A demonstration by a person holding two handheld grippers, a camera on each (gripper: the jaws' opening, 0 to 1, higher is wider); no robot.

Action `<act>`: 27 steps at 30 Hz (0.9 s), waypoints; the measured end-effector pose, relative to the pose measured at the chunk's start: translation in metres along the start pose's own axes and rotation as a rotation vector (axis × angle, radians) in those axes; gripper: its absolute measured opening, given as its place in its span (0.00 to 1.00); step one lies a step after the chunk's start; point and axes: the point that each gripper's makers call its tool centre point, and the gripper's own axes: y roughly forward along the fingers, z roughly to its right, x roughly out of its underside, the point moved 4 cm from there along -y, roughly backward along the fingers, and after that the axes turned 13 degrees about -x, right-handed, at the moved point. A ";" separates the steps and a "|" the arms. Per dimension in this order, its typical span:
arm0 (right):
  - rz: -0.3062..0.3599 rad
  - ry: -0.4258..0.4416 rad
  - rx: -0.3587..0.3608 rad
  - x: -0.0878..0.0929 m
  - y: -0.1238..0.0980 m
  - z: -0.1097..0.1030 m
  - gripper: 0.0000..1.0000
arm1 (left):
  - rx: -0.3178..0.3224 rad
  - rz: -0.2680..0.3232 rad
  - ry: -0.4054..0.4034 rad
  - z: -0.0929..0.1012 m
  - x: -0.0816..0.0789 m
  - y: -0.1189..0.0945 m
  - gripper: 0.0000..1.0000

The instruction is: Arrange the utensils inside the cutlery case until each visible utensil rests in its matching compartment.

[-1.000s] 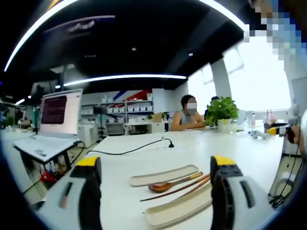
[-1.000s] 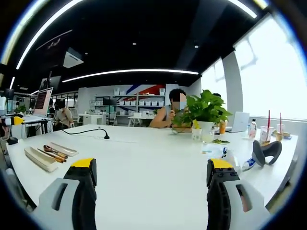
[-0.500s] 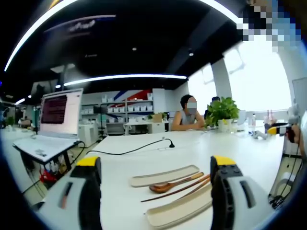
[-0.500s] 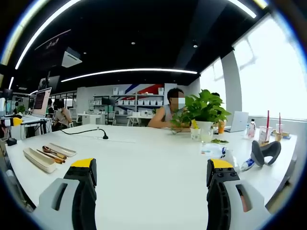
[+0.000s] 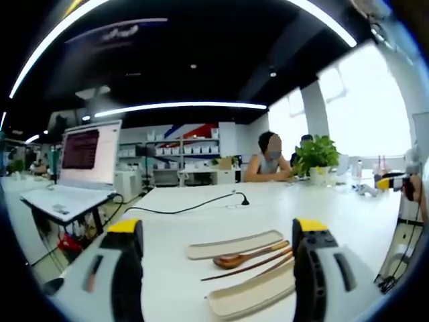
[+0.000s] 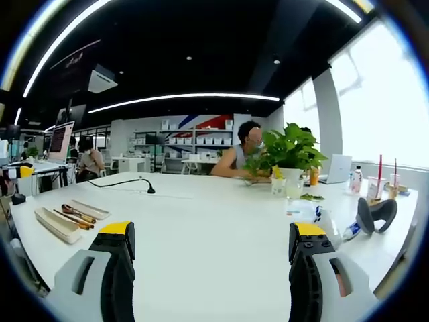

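1. Left tongs (image 5: pixel 218 251) stand spread wide and empty above the white bench (image 5: pixel 167 228); right tongs (image 6: pixel 213 258) likewise gape, holding nothing.
2. At 6 o'clock in the left gripper view lie the case tray (image 5: pixel 251 295), lid (image 5: pixel 234 244), wooden spoon (image 5: pixel 248 255) and chopsticks (image 5: pixel 251 263), the utensils between the two halves.
3. The utensils look light, stiff and smooth; I would pinch mid-handle, since thin rods roll.

I see a white surface (image 6: pixel 214 221) carrying a black cable (image 5: pixel 188 209) and a potted plant (image 6: pixel 288 157). An open laptop (image 5: pixel 77 168) sits on a side desk; a seated person (image 5: pixel 268 164) faces the plant.
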 end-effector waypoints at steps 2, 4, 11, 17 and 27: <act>0.000 -0.003 0.001 -0.001 0.000 0.000 0.99 | -0.003 -0.003 -0.004 0.000 0.001 0.001 0.97; 0.004 0.000 0.003 -0.002 0.001 0.000 0.99 | 0.002 -0.014 0.007 0.001 0.002 0.001 0.97; -0.007 0.024 -0.015 -0.004 0.009 -0.005 0.99 | 0.017 -0.027 0.016 0.004 0.000 0.007 0.94; -0.001 0.002 -0.049 -0.017 0.022 -0.015 0.99 | 0.030 -0.056 0.019 0.004 0.007 0.013 0.92; -0.031 -0.064 -0.210 -0.034 0.053 -0.046 0.97 | 0.065 -0.111 0.081 -0.003 0.014 0.027 0.84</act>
